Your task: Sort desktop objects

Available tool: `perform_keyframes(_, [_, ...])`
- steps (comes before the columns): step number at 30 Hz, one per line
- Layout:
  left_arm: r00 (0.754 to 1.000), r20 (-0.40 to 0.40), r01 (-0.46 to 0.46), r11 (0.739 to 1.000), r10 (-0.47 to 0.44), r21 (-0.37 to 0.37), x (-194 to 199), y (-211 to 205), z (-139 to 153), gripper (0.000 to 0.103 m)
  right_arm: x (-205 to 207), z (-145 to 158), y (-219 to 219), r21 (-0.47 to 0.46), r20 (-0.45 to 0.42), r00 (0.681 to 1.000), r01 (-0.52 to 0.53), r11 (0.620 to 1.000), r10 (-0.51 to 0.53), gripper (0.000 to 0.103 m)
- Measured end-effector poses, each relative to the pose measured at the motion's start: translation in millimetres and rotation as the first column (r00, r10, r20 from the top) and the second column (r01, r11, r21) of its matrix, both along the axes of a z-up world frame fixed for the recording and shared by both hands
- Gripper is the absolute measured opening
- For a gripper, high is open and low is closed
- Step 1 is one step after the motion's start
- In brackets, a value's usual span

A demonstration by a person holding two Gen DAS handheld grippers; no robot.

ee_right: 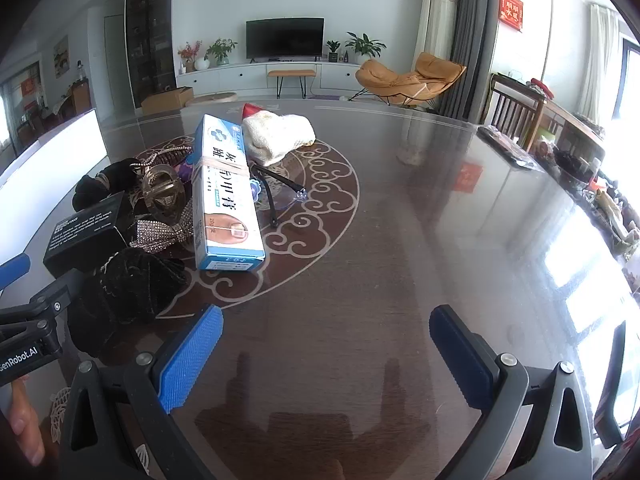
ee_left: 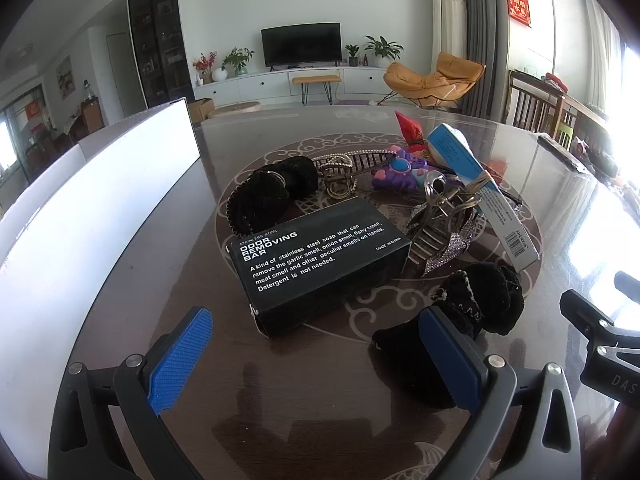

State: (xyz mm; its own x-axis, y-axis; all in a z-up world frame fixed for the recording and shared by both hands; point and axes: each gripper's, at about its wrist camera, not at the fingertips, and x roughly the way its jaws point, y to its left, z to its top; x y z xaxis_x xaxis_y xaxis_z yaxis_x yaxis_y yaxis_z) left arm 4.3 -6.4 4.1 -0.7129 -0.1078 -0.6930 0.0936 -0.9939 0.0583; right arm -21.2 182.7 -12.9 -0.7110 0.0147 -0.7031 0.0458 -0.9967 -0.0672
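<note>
- Both the left gripper [ee_left: 316, 360] and the right gripper [ee_right: 326, 356] hang above the table, jaws wide apart, nothing between them.
- Take the black rectangular cardboard box [ee_left: 320, 260] first: straddle its short sides, then squeeze.
- Avoid snagging the black velvet scrunchie [ee_left: 480, 300] beside it.

Objects clustered on the dark glossy table [ee_right: 400, 240], over its pale scroll inlay.

- Black cardboard box with white "ODOR REMOVING BAR" print [ee_left: 320, 256]: lies flat, at the near left of the pile.
- Long blue-and-white carton bound by a rubber band [ee_right: 224, 200]: propped tilted on the heap.
- Black velvet scrunchies: [ee_left: 272, 196], [ee_left: 480, 300].
- Rhinestone hair clip [ee_left: 436, 236], beside the box.
- Purple plastic toy [ee_left: 400, 172].
- Black-framed glasses [ee_right: 280, 192], touching the carton.
- Cream knitted cloth [ee_right: 278, 134], farthest back.
</note>
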Motion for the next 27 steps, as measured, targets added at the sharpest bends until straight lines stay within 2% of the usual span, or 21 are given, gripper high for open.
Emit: perform_keyframes(27, [1.0,0.006,0.002,1.0,-0.002,0.01,-7.8,5.0,-8.3,0.103,-1.6,-0.9,1.4,-0.021,0.006,1.0,-0.003,1.0,0.003,0.103])
